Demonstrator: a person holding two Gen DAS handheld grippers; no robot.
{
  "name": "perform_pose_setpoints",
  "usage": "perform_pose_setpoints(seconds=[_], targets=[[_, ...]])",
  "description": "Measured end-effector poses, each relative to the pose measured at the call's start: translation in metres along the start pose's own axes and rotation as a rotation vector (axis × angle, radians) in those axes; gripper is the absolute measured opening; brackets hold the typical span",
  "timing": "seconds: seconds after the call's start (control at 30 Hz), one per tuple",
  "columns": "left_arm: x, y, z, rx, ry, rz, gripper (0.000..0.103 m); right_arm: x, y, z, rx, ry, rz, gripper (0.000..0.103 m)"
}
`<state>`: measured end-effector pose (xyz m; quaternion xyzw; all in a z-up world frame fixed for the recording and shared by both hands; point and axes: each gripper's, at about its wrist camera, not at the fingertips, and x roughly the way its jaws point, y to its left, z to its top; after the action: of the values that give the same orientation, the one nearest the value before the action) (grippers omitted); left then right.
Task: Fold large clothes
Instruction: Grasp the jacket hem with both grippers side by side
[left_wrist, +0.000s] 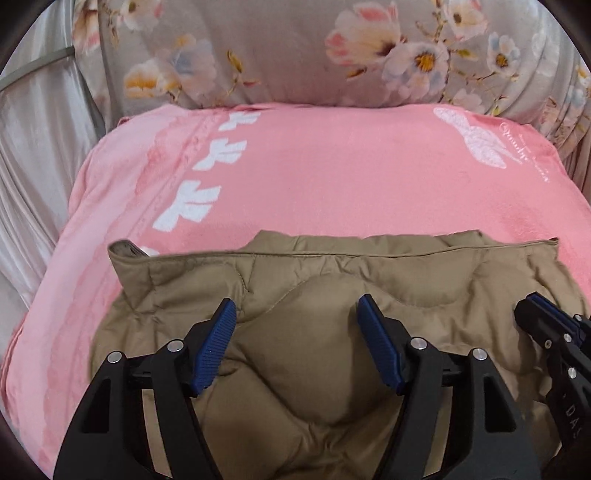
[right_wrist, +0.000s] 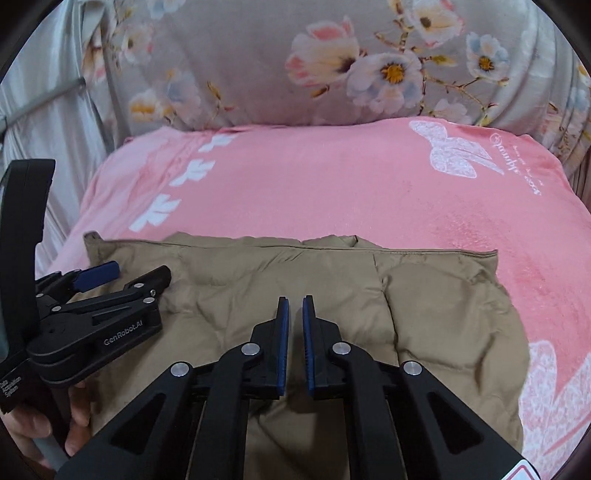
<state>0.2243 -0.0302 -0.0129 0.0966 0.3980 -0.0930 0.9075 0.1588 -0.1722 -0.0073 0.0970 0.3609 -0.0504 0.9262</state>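
A tan quilted jacket (left_wrist: 314, 369) lies folded on a pink blanket (left_wrist: 332, 166), its straight far edge running left to right. My left gripper (left_wrist: 297, 306) hovers just above the jacket's puffy middle, open wide, with nothing between its blue pads. In the right wrist view my right gripper (right_wrist: 294, 301) is over the jacket (right_wrist: 443, 314) near its centre, shut to a narrow slit and holding nothing. The left gripper (right_wrist: 138, 273) shows at that view's left side, held by a hand (right_wrist: 33, 432). The right gripper's tip (left_wrist: 532, 306) shows at the left wrist view's right edge.
The pink blanket (right_wrist: 332, 184) with white leaf and butterfly prints stretches beyond the jacket. A grey floral quilt or pillow (left_wrist: 295, 48) rises behind it. Pale silvery fabric (left_wrist: 37, 147) hangs along the left side.
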Motion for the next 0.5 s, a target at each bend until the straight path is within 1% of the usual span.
perform_pose_setpoints(seconds=[0.07,0.13,0.2,0.3,0.5], targets=[[0.008,0.001,0.000,-0.016,0.009,-0.006,0.067,0.015,-0.004,0.005,0.006,0.010,-0.023,0.006],[0.016,0.004,0.004,-0.025,0.014,-0.008,0.067,0.026,-0.010,0.009,0.023,0.021,-0.025,0.006],[0.022,0.004,0.008,-0.027,0.014,-0.002,0.067,0.037,-0.014,0.012,0.034,0.029,-0.033,0.003],[0.033,0.001,0.011,-0.026,0.013,0.012,0.068,0.055,-0.019,0.014,0.051,0.044,-0.028,0.002],[0.046,-0.005,0.011,-0.031,-0.001,0.022,0.070,0.072,-0.021,0.011,0.070,0.051,-0.010,0.002]])
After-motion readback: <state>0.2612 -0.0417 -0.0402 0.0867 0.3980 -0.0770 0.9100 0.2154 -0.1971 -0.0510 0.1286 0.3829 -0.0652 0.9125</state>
